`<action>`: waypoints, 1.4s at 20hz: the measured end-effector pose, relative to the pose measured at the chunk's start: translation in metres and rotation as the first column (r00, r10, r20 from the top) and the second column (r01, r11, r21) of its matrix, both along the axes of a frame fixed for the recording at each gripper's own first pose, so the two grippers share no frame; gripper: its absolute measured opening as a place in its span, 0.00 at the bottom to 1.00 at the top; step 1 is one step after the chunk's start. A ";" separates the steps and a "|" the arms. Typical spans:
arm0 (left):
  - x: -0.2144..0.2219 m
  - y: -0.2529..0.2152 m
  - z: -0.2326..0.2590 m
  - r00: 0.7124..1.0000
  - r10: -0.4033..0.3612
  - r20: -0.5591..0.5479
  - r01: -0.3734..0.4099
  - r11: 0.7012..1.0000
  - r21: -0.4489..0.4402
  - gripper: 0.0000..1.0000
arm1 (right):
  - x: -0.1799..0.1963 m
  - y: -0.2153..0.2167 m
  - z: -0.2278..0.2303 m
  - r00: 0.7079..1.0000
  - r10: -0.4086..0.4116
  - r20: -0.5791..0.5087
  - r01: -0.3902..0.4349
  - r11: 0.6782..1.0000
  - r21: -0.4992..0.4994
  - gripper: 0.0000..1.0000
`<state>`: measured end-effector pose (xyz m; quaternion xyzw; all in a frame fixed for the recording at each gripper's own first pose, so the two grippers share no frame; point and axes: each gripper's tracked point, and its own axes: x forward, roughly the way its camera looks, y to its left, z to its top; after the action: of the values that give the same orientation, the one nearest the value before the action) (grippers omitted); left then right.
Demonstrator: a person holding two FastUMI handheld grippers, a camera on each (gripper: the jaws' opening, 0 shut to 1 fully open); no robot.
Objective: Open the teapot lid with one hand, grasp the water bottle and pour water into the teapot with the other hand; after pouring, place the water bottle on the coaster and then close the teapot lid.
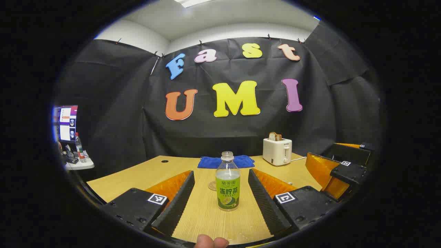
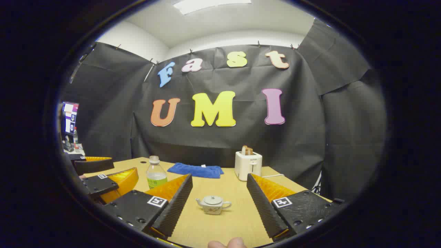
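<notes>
Spread across a pale wood worktop (image 1: pixel 137 175), largest to smallest: one white toaster (image 1: pixel 277 151) with toast in its slot and one folded blue cloth (image 1: pixel 225 161) along the far edge, one uncapped clear water bottle (image 1: pixel 227 181) with a green label standing upright near the middle, one small grey teapot (image 2: pixel 213 204) with its lid (image 2: pixel 213 198) seated, upright toward the near edge, and one round coaster (image 1: pixel 212 186) just behind the bottle. Left gripper (image 1: pixel 220 193) spread wide, gripping nothing, the bottle standing untouched between its fingers. Right gripper (image 2: pixel 219 198) likewise wide apart and empty, the teapot between its fingers, untouched.
</notes>
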<state>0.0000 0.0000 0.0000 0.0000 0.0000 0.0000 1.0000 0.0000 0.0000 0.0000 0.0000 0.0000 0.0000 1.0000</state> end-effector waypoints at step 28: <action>0.006 0.004 -0.013 0.999 -0.013 -0.046 0.012 1.000 -0.009 0.98 | 0.020 0.005 -0.035 0.996 -0.009 -0.093 0.010 1.000 0.002 0.97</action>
<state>0.0055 0.0043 -0.0127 -0.0042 0.0228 -0.0062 0.9997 0.0199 0.0050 -0.0349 0.0014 0.0468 -0.0047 0.9989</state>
